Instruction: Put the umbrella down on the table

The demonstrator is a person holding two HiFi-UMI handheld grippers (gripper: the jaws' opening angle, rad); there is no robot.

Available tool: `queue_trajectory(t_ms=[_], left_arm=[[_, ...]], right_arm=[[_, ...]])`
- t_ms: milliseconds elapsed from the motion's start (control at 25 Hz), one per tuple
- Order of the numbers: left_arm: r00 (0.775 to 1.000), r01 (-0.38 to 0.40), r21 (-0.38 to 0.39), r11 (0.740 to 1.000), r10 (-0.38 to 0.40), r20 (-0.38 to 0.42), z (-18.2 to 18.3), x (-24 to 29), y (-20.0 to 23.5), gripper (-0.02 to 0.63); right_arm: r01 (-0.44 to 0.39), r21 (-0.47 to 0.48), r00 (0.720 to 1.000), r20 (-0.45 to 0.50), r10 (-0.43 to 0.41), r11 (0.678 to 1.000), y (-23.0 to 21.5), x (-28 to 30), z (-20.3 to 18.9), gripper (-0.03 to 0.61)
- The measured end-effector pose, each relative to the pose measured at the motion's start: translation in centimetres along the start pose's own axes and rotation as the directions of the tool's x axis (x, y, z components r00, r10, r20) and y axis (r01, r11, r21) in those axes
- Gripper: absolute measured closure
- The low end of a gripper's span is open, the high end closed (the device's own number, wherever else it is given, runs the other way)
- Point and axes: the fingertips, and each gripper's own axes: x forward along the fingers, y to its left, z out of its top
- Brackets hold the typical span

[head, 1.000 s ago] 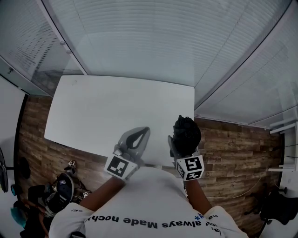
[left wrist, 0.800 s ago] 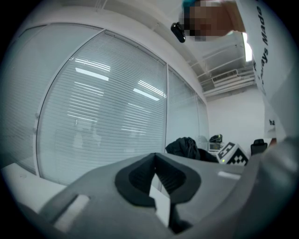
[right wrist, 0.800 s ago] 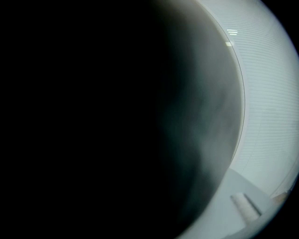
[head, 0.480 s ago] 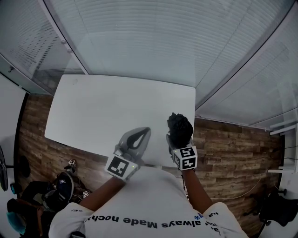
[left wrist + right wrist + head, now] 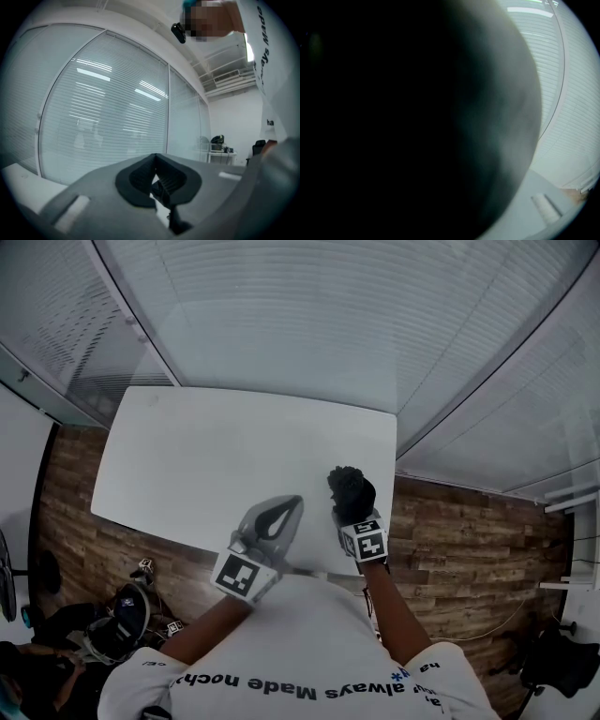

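Observation:
A folded black umbrella (image 5: 352, 490) is bunched in my right gripper (image 5: 350, 514), which is shut on it just over the near right corner of the white table (image 5: 206, 451). The umbrella's dark fabric (image 5: 417, 117) fills most of the right gripper view and hides the jaws; a strip of table (image 5: 534, 185) shows at the lower right. My left gripper (image 5: 294, 503) rests level over the table's near edge, apart from the umbrella. Its jaws (image 5: 154, 157) meet at the tips with nothing between them.
Glass walls with blinds (image 5: 309, 315) enclose the table at the back and right. Wooden floor (image 5: 469, 540) runs on both sides. Dark bags and gear (image 5: 117, 620) lie on the floor at the lower left. A cable (image 5: 487, 620) trails on the right.
My right gripper has come down with the umbrella, closer to the table top and a little leftward in the head view. The left gripper has stayed where it was.

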Motion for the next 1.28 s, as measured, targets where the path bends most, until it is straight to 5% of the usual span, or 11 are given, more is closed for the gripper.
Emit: queue_trajectory(t_ms=[760,1280], left_arm=[[1.0,-0.007,-0.007,1.0,0.007,-0.006,-0.2,-1.3,1.2,0.611],[1.0,0.003,-0.014,1.0,-0.003,-0.019,-0.4,-1.4,0.9,0.611]], right_arm=[[0.02,0.078,0.961,-0.275,0.002,0.997,-2.3,7.4,-5.9,0.364],[0.014,0.094,0.937,-0.348,0.019,0.996,-3.2,8.4,-7.3,0.362]])
